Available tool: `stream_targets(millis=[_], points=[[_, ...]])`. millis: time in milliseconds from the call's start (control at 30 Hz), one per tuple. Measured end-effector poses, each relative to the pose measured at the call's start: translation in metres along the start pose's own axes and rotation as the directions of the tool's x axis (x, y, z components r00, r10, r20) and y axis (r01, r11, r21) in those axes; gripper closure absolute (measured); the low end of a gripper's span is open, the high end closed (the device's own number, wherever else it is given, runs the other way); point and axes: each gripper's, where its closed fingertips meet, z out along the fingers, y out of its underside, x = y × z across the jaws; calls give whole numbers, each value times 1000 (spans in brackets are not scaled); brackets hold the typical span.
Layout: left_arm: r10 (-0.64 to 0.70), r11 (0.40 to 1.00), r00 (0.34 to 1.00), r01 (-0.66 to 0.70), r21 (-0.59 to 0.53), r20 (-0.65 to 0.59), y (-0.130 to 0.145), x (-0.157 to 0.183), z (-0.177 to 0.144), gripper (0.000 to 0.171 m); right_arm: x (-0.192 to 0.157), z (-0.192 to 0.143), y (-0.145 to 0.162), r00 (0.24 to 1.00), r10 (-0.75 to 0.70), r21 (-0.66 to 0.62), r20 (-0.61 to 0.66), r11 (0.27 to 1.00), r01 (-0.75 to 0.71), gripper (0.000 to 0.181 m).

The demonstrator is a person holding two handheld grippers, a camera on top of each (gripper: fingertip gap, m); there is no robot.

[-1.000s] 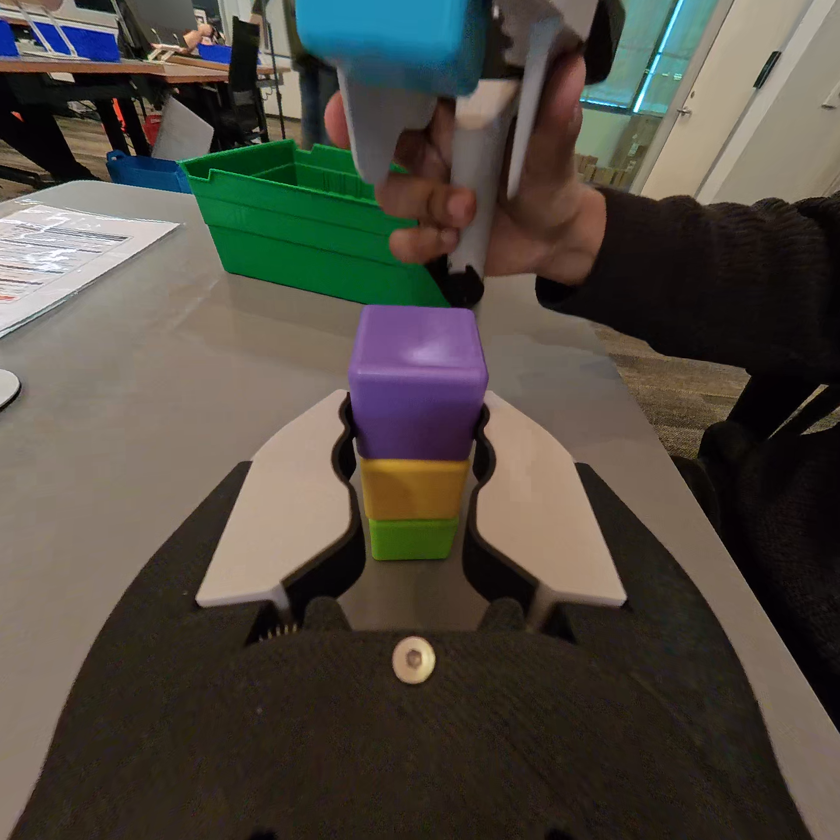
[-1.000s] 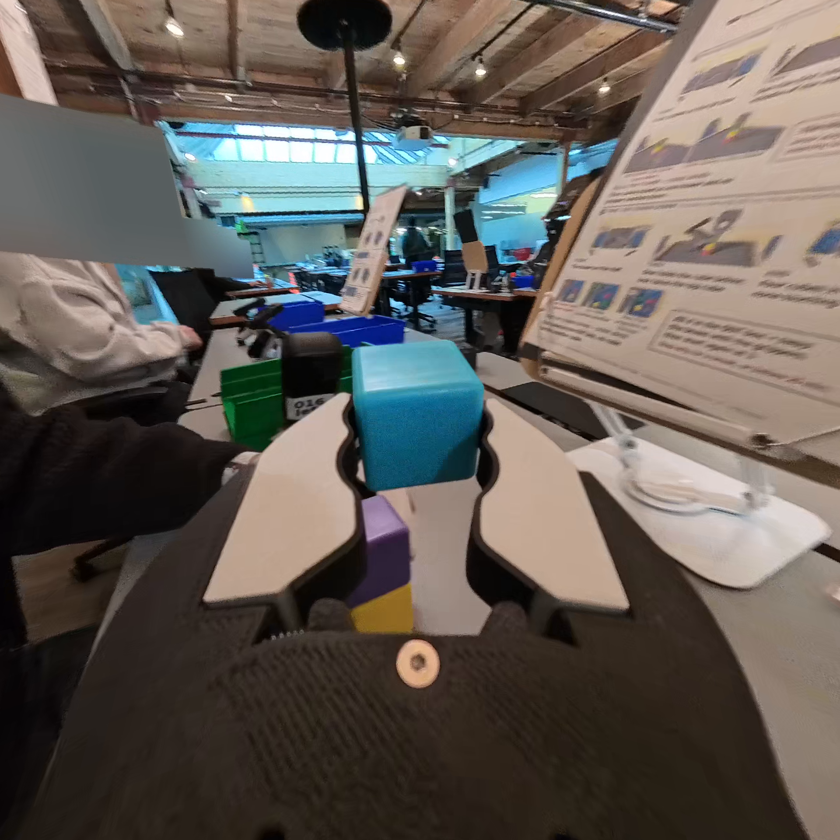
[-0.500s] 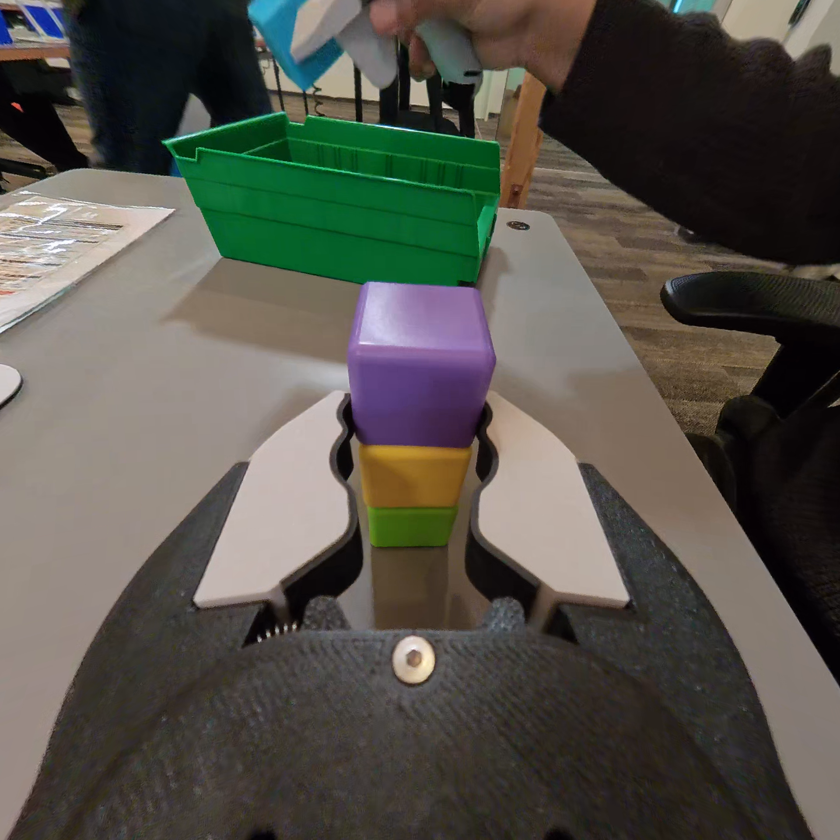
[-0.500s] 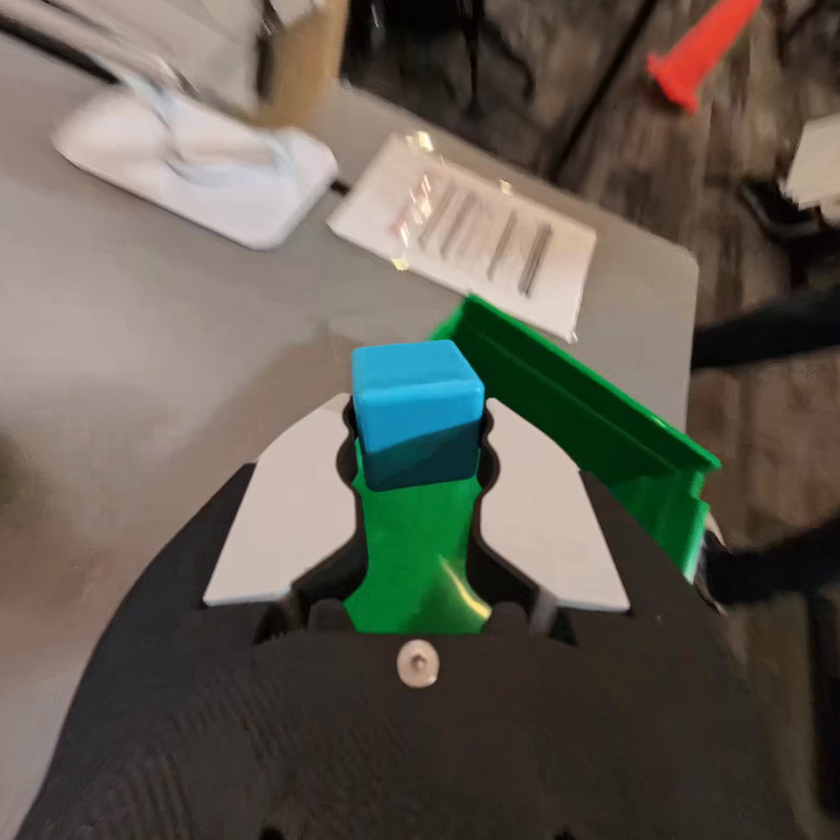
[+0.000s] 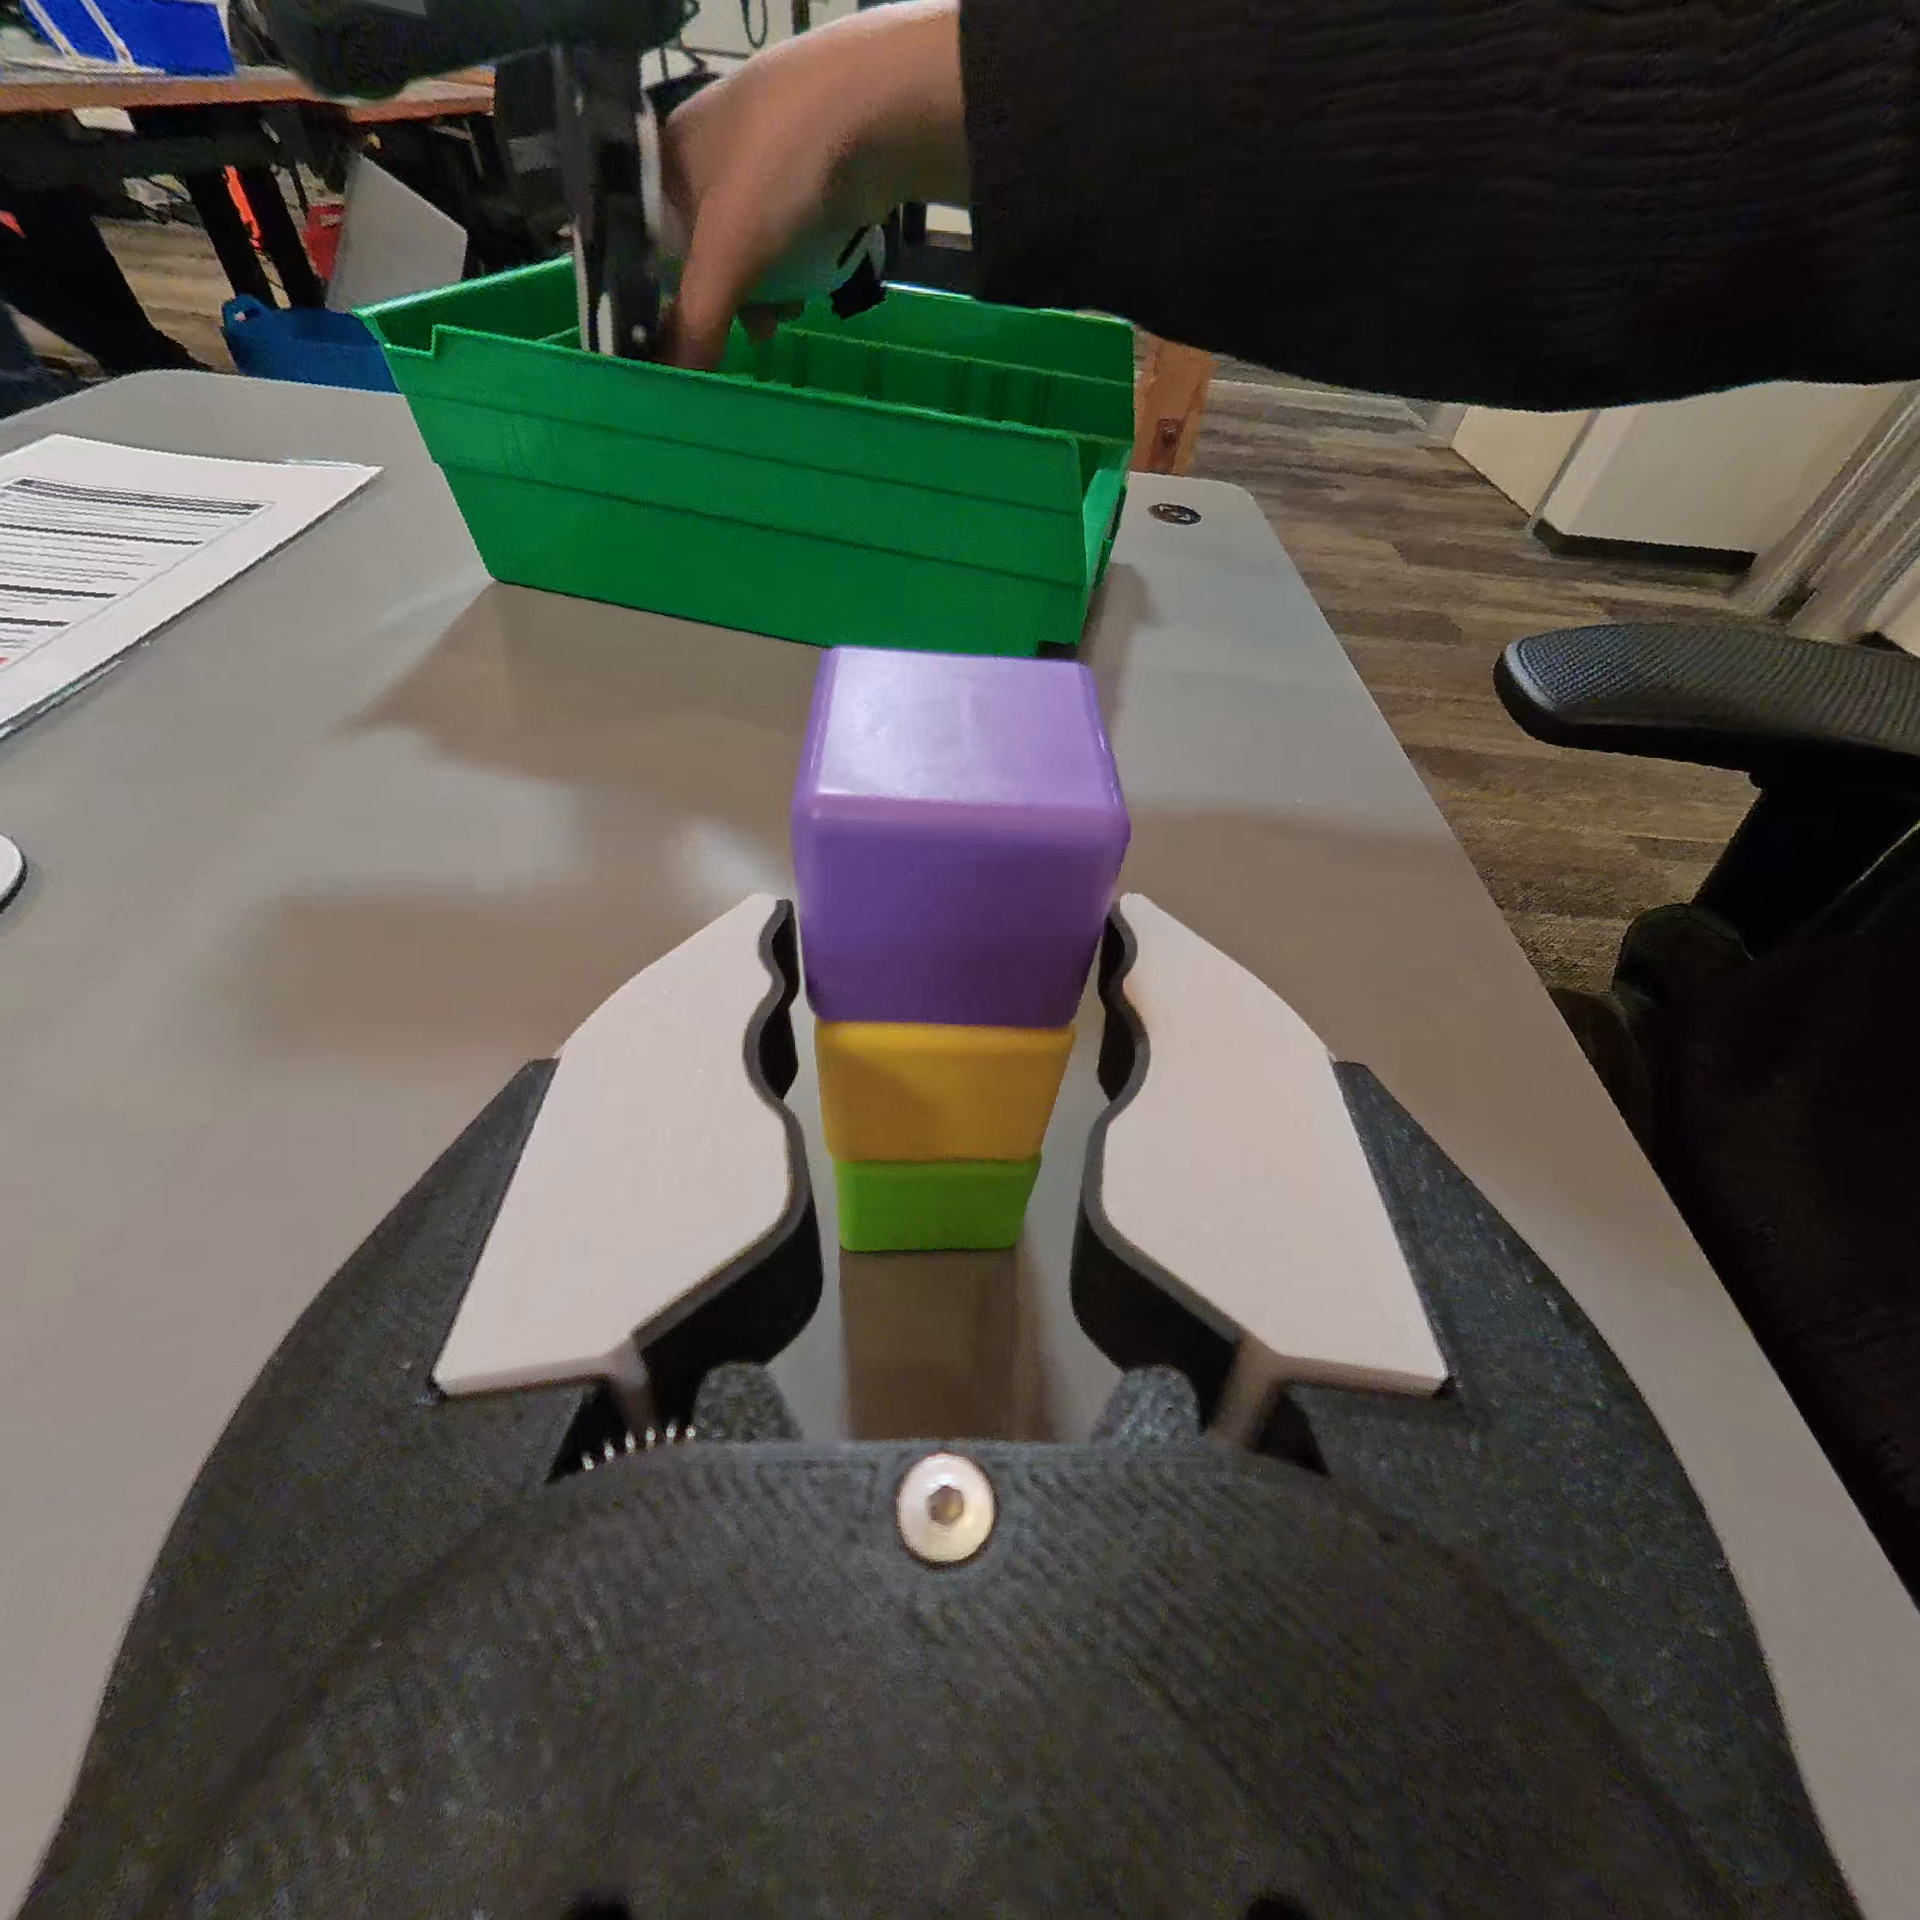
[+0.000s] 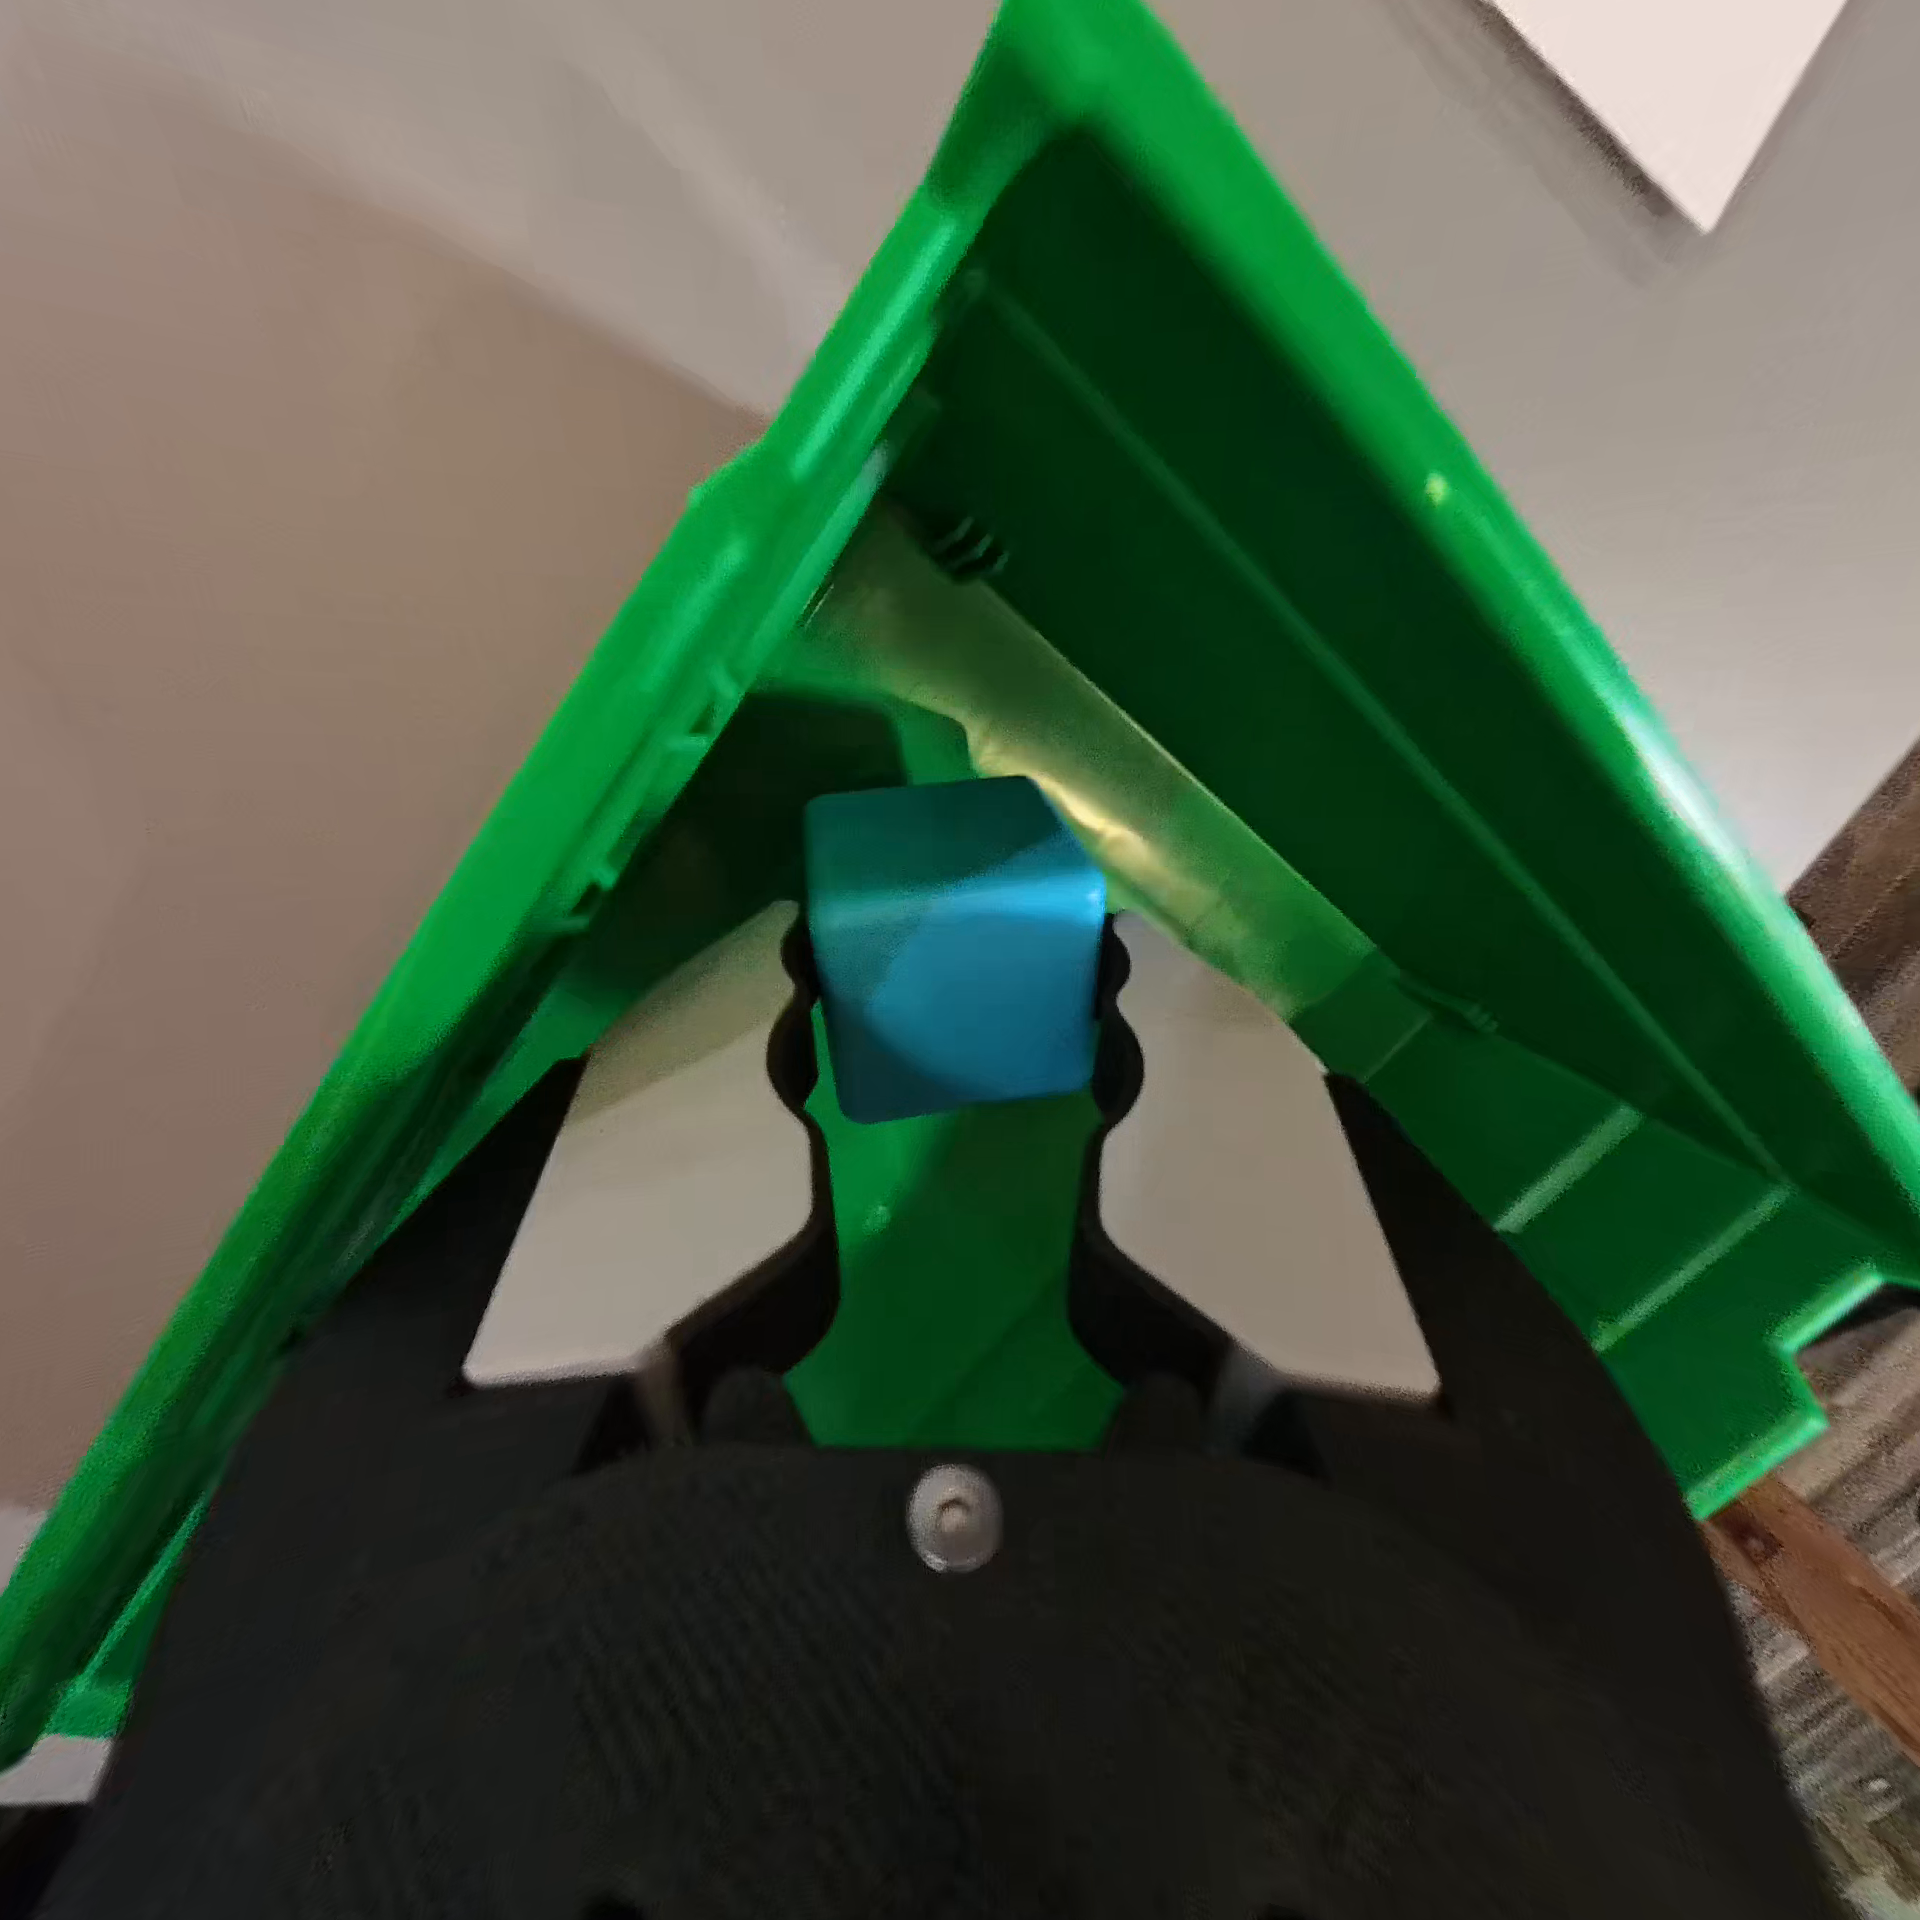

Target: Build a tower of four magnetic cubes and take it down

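blue cube point(image 6: 951, 951) sits pinched between the fingertips of the right gripper point(image 6: 951, 997), which points down into the green bin point(image 6: 1351, 665); the bin floor shows directly below the cube, with two walls meeting in a corner just ahead of the claw. the cube has no long axis; it sits slightly turned in the grip, one edge facing the camera. whether it touches the floor cannot be told.

the left gripper point(image 5: 951, 966) brackets the purple cube point(image 5: 956, 831), top of a stack over a yellow cube point(image 5: 940, 1091) and a green cube point(image 5: 935, 1205) on the grey table point(image 5: 416, 831); a thin gap shows at the right finger, so a firm grip cannot be told. the bin stands beyond the stack.

risk, as a judgement: the blue cube's skewed hold could let it twist or slip, and any sideways nudge by the left claw could topple the stack.
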Motion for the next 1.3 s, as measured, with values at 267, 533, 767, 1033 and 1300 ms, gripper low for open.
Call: stream_targets(millis=[267,533,767,1033,1300], points=[[-10,1000,1000,10,0,-11,1,-1,-1,115,5,-14,-5,1000,-15,26,-2,1000,15,114],[12,999,1000,-11,-48,22,6,-6,-4,99,-62,-208,-40,989,-57,859,133,504,-86,108],[15,994,999,-10,-106,49,14,-7,0,92,-249,-274,-12,866,-466,983,184,107,-151,94],[58,983,994,-40,-182,92,27,-7,9,93,-333,-244,-12,699,-673,960,243,65,-271,92],[74,974,990,-46,-222,119,32,-10,13,94,-323,-213,-17,728,-631,958,269,97,-270,101]])
